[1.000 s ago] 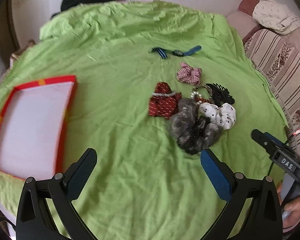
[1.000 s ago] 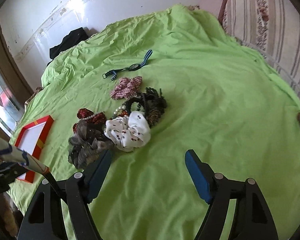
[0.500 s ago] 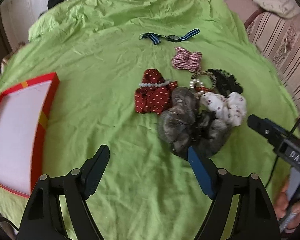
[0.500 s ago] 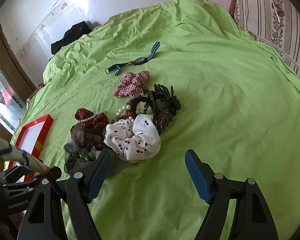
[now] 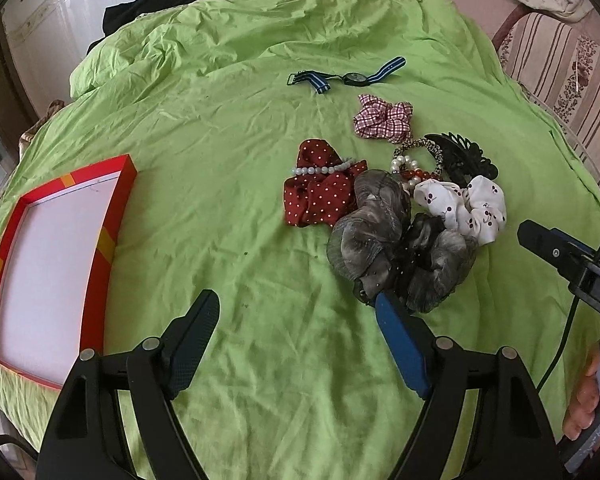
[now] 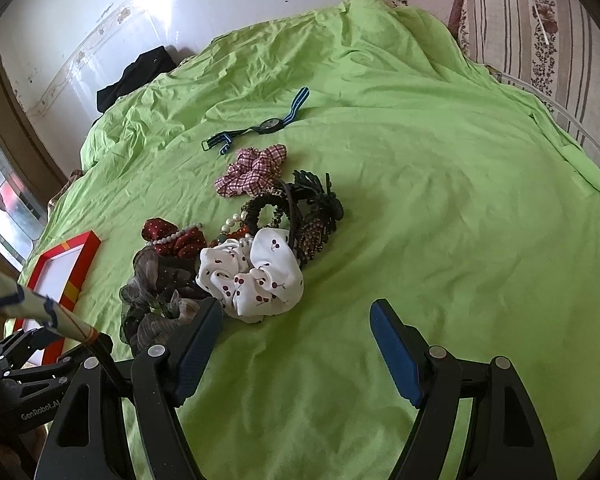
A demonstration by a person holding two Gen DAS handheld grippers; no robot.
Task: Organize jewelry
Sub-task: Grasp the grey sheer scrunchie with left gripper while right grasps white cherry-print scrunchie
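Tongs of both hands stood apart, nothing between them. Left tongs [image 5: 296, 322] hung just short of the grey scrunchie [image 5: 396, 248], right pad near its fringe; right tongs [image 6: 296, 332] hung low beside the white cherry-print scrunchie [image 6: 256, 276]. Heaped together past these on the green bedsheet [image 5: 220, 160]: red dotted scrunchie [image 5: 320, 192] with a pearl bracelet [image 5: 324, 169] across it, black claw clip [image 5: 464, 156], checked scrunchie [image 5: 384, 120]. Further off, apart, a striped-strap watch [image 5: 352, 77]. Well to the left, red-rimmed tray [image 5: 112, 216], seemingly bare. Judged as the reach before a first pick: next, probably shift onto the grey scrunchie, close on its bulk, then carry to the tray.
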